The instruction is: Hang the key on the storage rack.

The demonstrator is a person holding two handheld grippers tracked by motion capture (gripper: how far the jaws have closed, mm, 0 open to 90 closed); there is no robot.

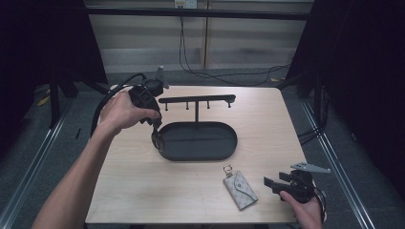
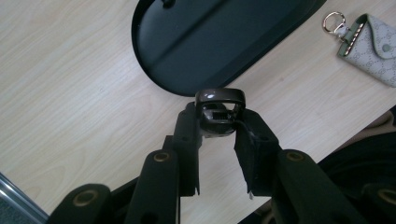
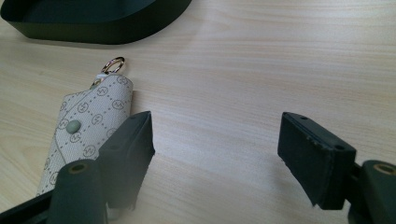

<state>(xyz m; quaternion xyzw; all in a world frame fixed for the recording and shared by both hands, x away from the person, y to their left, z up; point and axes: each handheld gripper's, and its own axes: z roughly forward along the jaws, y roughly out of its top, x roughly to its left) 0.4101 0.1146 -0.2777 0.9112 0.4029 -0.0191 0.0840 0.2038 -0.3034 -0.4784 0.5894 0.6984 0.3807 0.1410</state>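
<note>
Pale wood-grain square table (image 1: pixel 143 191) under everything, grey floor around it. At its centre, black oval metal tray (image 1: pixel 224 143) with a thin upright post carrying a black horizontal hanger bar with small pegs (image 1: pixel 198 99), bar toward 12 o'clock from the tray.

Toward 10 o'clock of the tray, person's left hand (image 1: pixel 122 112) wrapped around the left gripper (image 1: pixel 156 138), tilted down with its tips at the tray's 9 o'clock rim. In the left gripper view, jaws drawn close and clamped on a small dark glossy rectangular ring-shaped buckle (image 2: pixel 219 100), held just over the tray's near rim (image 2: pixel 140 56), wood visible on both sides; impossible to tell whether the buckle touches the rim.

At 5 o'clock of the tray, near the table's front edge, right hand (image 1: pixel 305 210) on the right gripper (image 1: pixel 272 183), grey three-cornered plate on top. Jaws spread wide apart, nothing between them, bare wood in the gap in the right gripper view.

Between tray and right gripper, at roughly 6 o'clock of the tray: cream monogram-patterned key pouch with a snap flap (image 1: pixel 240 189), lying flat, gold-coloured metal clasp ring (image 1: pixel 228 169) pointing toward the tray. In the right gripper view, pouch (image 3: pixel 88 126) just beside that view's left-hand jaw and partly behind it.
</note>
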